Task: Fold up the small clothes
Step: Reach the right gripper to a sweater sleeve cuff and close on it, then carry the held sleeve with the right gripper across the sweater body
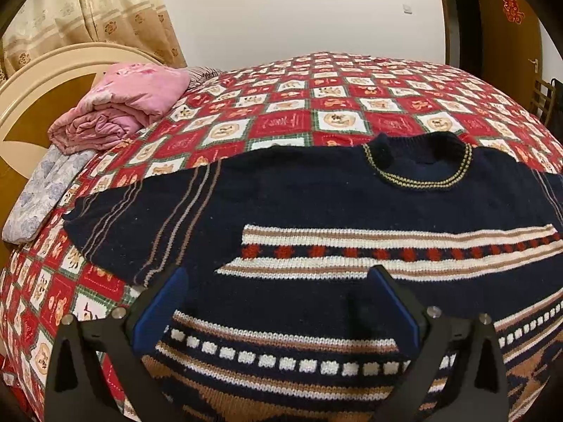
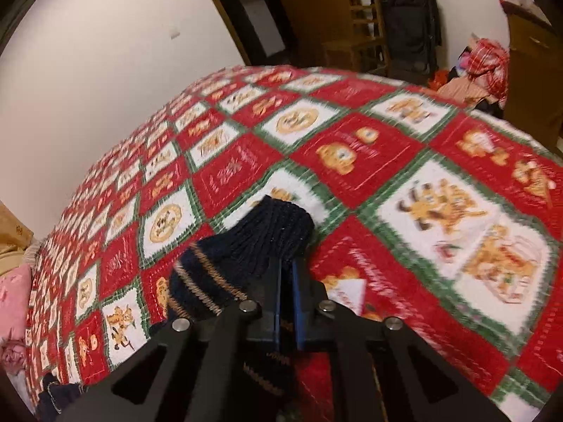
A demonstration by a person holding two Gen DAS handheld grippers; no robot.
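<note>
A small navy knit sweater (image 1: 316, 193) with white, tan and red stripes lies flat on the bed, collar (image 1: 418, 161) at the far side, left sleeve (image 1: 133, 221) spread out. My left gripper (image 1: 278, 281) is open just above the sweater's body, blue pads either side of the striped chest. In the right wrist view my right gripper (image 2: 286, 270) is shut on the sweater's right sleeve cuff (image 2: 260, 242), which bunches up over the fingers above the bedspread.
The bed carries a red, white and green checked bedspread (image 1: 281, 105). A folded pink quilt (image 1: 119, 105) and a pale pillow (image 1: 42, 190) lie by the headboard at left. A chair and dark bag (image 2: 404, 24) stand beyond the bed's far edge.
</note>
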